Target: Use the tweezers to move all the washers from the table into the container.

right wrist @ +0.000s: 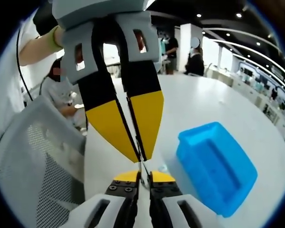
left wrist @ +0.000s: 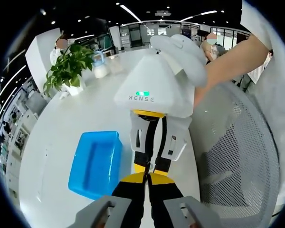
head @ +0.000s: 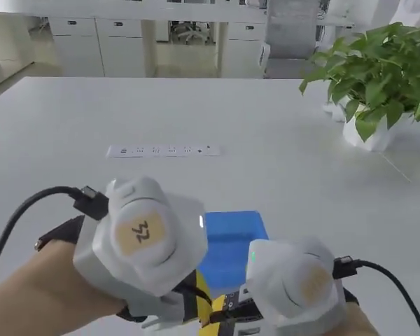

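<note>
Between the two sets of jaw tips, low in the right gripper view, I saw a thin grey sliver that I took for the tweezers (right wrist: 140,167). It ran from the left gripper (right wrist: 138,154), which came down from 12 o'clock, into the right gripper (right wrist: 142,178) at 6 o'clock. The left jaws had their yellow tips drawn together on the sliver's upper end. The right jaws were pinched onto its lower end, so both seemed to grip it at once, nose to nose.

The container (right wrist: 199,142) lay at about 3 o'clock from the tips, near but not touching them. In the left gripper view it lay at 9 o'clock. From the head view it sat on the table (head: 280,154) just beyond the two gripper bodies. Its hollow looked plain blue, so I judged that nothing had gone in. Washers I could not tell apart from the white top at this size.

I read the step as setting up the tool: the tweezers were being seated or handed over between the grippers, and picking had not begun. The next move called for one gripper to let go while the other kept a firm, straight hold. The tweezer points then had to be brought down to the first washer.

Farther out, a power strip (head: 164,150) lay at 12 o'clock, a plant (head: 378,70) stood at 2 o'clock, and a mesh chair (left wrist: 237,156) was beside the bench.
</note>
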